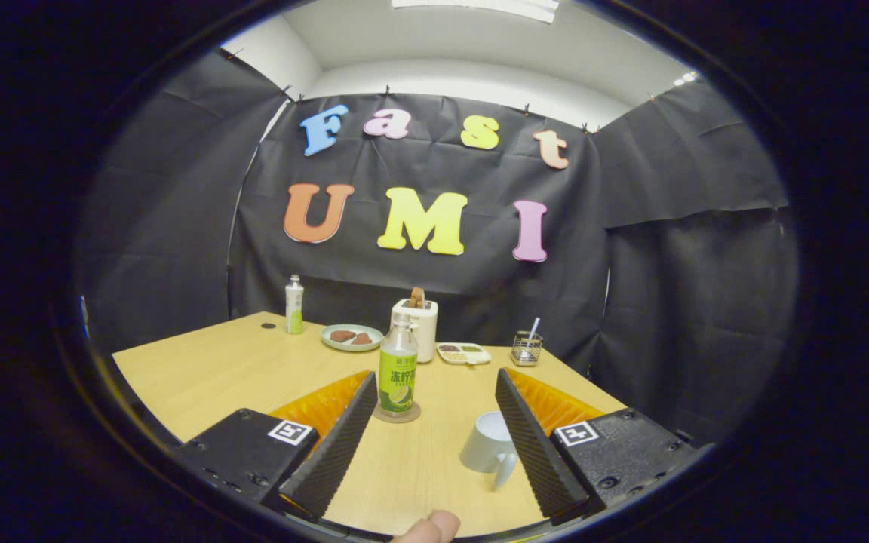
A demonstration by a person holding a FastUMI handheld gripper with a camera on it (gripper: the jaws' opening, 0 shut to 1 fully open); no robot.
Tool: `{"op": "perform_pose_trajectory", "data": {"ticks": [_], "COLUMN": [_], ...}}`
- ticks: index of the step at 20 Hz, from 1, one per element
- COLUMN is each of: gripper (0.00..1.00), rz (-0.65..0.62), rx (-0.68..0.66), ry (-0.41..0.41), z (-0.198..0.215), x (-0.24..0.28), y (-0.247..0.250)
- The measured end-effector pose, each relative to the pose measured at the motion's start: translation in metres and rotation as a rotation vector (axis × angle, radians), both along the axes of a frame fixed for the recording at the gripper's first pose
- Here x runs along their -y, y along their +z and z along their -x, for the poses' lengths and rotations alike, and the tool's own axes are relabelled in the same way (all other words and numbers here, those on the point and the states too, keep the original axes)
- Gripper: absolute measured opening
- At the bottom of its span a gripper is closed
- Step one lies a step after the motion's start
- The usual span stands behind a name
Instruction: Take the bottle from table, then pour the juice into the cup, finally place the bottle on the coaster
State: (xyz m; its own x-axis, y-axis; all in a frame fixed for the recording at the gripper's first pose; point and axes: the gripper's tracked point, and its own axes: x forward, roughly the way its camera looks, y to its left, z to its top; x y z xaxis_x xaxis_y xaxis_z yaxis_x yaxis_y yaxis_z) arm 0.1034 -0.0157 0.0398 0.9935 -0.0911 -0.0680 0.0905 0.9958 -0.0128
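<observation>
Light wood table (201,369). Coaster (397,414) mid-table, green-label bottle (398,371) upright on it. White cup (490,446) near front, beside coaster. Far side: small bottle (294,305), plate (351,337) (brown pieces on it), white toaster (419,326), snack tray (464,352), wire holder (526,348). Gripper (434,411) fingers spread wide, empty, over tabletop.

Camera rides tongs (434,407), low over table (201,369), facing booth wall.
</observation>
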Motion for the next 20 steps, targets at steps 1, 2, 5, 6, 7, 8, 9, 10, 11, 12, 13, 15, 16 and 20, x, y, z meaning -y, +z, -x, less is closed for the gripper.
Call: {"op": "perform_pose_trajectory", "data": {"ticks": [1, 2, 5, 6, 7, 8, 9, 10, 11, 12, 13, 15, 16, 20], "gripper": [1.0, 1.0, 1.0, 1.0, 1.0, 1.0, 1.0, 1.0, 1.0, 1.0, 1.0, 1.0, 1.0, 1.0], "rz": [-0.02, -0.036, -0.026, -0.038, -0.066, -0.09, -0.102, -0.098, -0.09, -0.084, -0.086, -0.102, -0.102, -0.093], "rx": [-0.003, -0.032, -0.054, -0.048, -0.043, -0.036, -0.04, -0.046, -0.048, -0.053, -0.049, -0.035, -0.03, -0.026], "ry": [-0.024, -0.044, -0.048, -0.046, -0.049, -0.056, -0.061, -0.073, -0.085, -0.086, -0.084, -0.07, -0.063, -0.07], "z": [0.009, 0.018, 0.043, 0.051, 0.057, 0.063, 0.066, 0.068, 0.07, 0.072, 0.073, 0.075, 0.074, 0.075], "x": [0.006, 0.012, 0.011, 0.015, 0.018, 0.022, 0.025, 0.029, 0.033, 0.034, 0.034, 0.033, 0.031, 0.033], "y": [-0.001, -0.009, -0.014, -0.016, -0.017, -0.02, -0.024, -0.029, -0.031, -0.033, -0.033, -0.03, -0.03, -0.03]}}
